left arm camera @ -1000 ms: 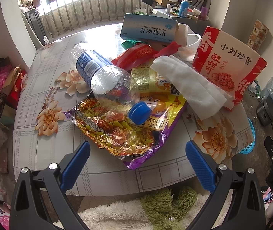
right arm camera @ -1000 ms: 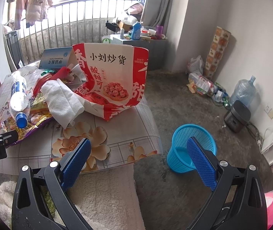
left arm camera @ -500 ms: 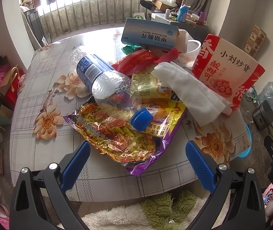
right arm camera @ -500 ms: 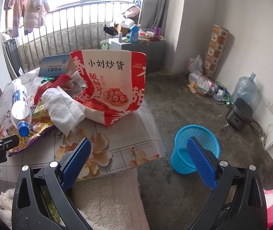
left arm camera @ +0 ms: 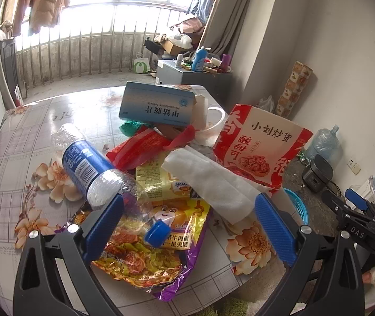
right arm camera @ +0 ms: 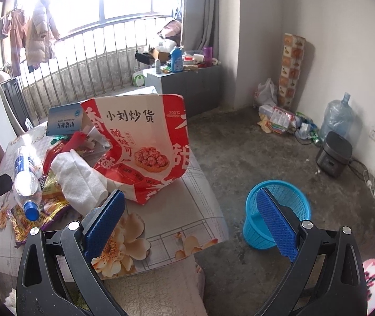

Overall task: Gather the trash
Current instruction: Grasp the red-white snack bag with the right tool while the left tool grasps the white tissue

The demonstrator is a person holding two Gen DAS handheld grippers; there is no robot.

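Clear plastic, crumpled, with a blue label and blue cap: the bottle [left arm camera: 100,173] lay on its side at the left of the trash heap, its long axis running from far left toward us, cap nearest. Our left gripper [left arm camera: 187,226] hung right over that cap end, fingers [left arm camera: 104,226] wide apart and holding nothing, so we judged the left hand much the nearer and the bottle the likely first pick; the fingers would have to close across its body, not along it. Under the bottle lay the snack wrappers [left arm camera: 145,252], and to their right a folded white towel [left arm camera: 213,187], then the red-and-white bag [left arm camera: 258,147] standing open. Behind them sat a pale blue box [left arm camera: 156,105]. All rested on the desk [left arm camera: 29,137], covered in a flowered cloth. Farther right, our right gripper [right arm camera: 187,226] also stood wide apart and empty, past the desk's edge, with the blue basket [right arm camera: 287,194] on the concrete floor [right arm camera: 240,152] beyond it.
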